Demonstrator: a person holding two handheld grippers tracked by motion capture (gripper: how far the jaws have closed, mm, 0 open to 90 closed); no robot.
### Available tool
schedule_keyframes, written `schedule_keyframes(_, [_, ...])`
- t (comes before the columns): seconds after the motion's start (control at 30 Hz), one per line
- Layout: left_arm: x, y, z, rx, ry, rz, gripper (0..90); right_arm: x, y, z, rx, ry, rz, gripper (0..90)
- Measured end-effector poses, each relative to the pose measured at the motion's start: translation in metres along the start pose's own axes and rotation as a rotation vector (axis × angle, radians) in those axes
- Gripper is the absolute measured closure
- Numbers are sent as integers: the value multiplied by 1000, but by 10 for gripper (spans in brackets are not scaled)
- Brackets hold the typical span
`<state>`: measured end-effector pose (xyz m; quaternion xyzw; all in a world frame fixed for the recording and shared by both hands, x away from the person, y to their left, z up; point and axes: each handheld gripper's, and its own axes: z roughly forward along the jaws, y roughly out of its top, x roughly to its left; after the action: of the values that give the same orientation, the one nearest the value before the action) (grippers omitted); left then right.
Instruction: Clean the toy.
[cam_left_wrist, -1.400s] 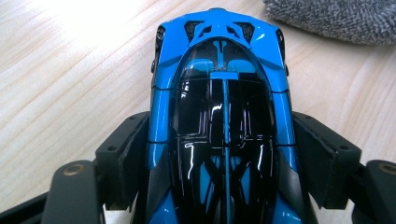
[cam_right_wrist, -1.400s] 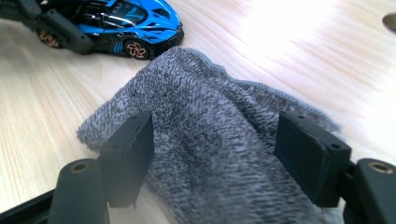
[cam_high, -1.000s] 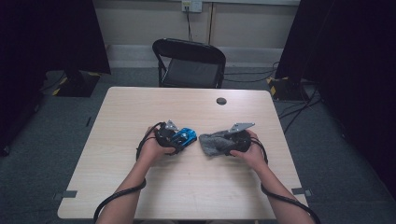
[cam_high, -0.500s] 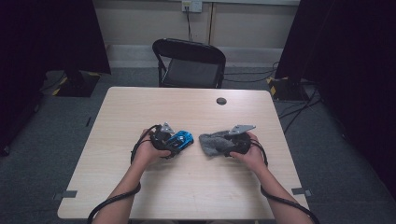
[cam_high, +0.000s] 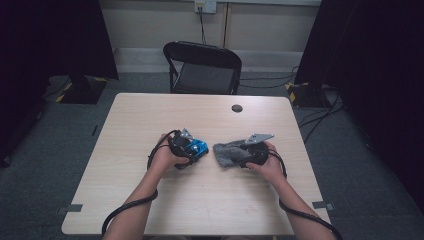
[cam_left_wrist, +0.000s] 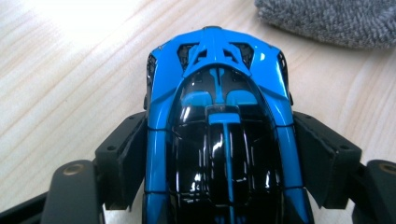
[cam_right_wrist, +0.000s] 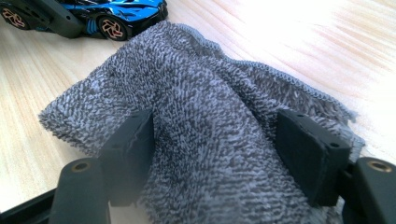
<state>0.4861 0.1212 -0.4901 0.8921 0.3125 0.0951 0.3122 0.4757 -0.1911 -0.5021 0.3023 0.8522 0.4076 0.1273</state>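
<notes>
A glossy blue and black toy car (cam_left_wrist: 219, 135), low and smooth-bodied, sits on the pale wood-grain table (cam_high: 150, 115), clamped at its sides between the pads of the left gripper (cam_high: 187, 146), whose jaws stand wide. Just beside it, the right gripper (cam_high: 245, 152) pinches a bunched, fuzzy grey cloth (cam_right_wrist: 210, 140) that lies on the table, its jaws also fairly wide around the thick fold.

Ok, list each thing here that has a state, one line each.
Car: upright on the table, clamped by its sides in the left gripper.
Cloth: bunched, pinched in the right gripper, part resting on the table.
Chair: unfolded, empty, behind the table.
</notes>
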Motion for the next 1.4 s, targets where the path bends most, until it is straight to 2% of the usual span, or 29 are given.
schedule_keyframes(0.13, [-2, 1, -1, 11, 14, -18, 259, 1, 0, 0, -2, -4, 1, 293])
schedule_keyframes(0.23, [-4, 2, -2, 24, 28, -15, 261, 1, 0, 0, 1, -7, 0, 293])
schedule_keyframes(0.4, [-4, 3, -8, 29, 9, -20, 262, 1, 2, 0, 12, -7, 2, 294])
schedule_keyframes(0.47, [-4, 3, -10, 19, 7, -37, 263, 1, 2, 0, 15, -7, 1, 294])
schedule_keyframes(0.7, [-2, 7, -21, 20, 7, -19, 270, 1, 3, 0, 17, -7, 1, 294])
schedule_keyframes(0.8, [-2, 6, -20, 20, -6, -24, 270, 1, 3, 1, 17, -9, 2, 293])
schedule_keyframes(0.87, [-3, 5, -18, 25, 4, -18, 271, 1, 2, 1, 15, -10, 3, 293])
schedule_keyframes(1.0, [-4, 6, -17, 18, -3, -31, 270, 1, 3, 1, 17, -10, 3, 293])
schedule_keyframes(1.07, [-3, 6, -15, 36, 3, -31, 270, 1, 3, 1, 17, -10, 4, 292])
schedule_keyframes(1.23, [-4, 7, -10, 45, 6, -38, 269, 2, 2, 1, 12, -12, 5, 292])
schedule_keyframes(1.37, [-4, 6, -8, 102, 11, -43, 259, 1, 2, 1, 13, -11, 5, 292])
schedule_keyframes(1.4, [-4, 5, -8, 90, 11, -46, 258, 1, 2, 1, 13, -11, 5, 292])
